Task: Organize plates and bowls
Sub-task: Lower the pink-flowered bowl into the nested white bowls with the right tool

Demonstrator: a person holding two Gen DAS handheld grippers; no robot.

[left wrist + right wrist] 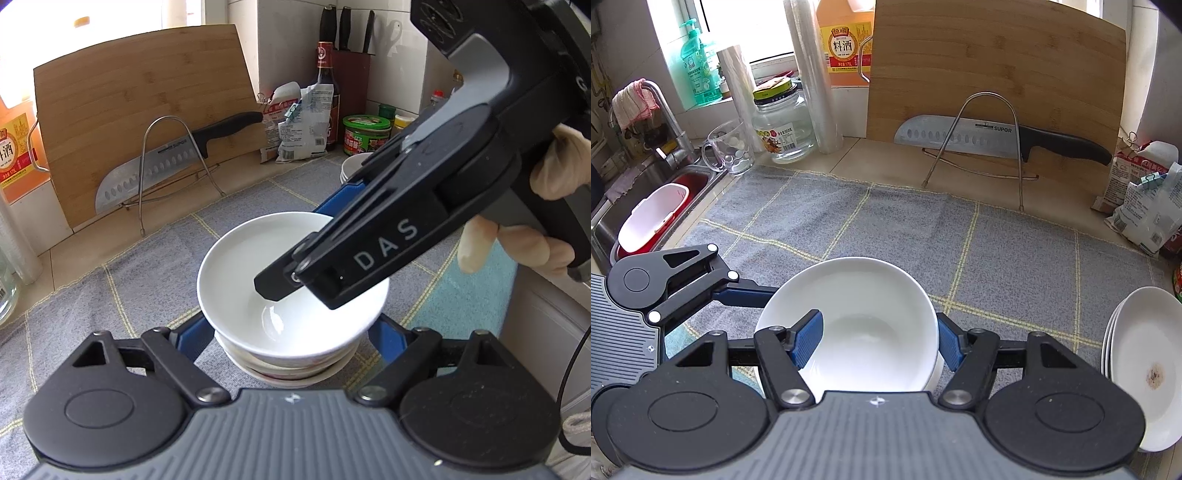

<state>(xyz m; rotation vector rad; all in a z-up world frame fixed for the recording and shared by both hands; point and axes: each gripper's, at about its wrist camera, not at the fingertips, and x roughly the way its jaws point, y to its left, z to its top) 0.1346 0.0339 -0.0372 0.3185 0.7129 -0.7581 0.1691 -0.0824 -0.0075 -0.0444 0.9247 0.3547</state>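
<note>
Two grippers are set at the bowl [860,325]: its rim is pinched by the right gripper [875,339], while the left gripper [291,332] is spread around the bowl stack [291,365] beneath.

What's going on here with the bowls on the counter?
A person with a handheld gripper in each hand is stacking dishes on a grey towel. The right gripper has one finger inside the top bowl and one outside its rim, pinching the wall. That bowl sits on a bowl stack, which the left gripper straddles with fingers spread. A plate stack waits off to the right.
</note>
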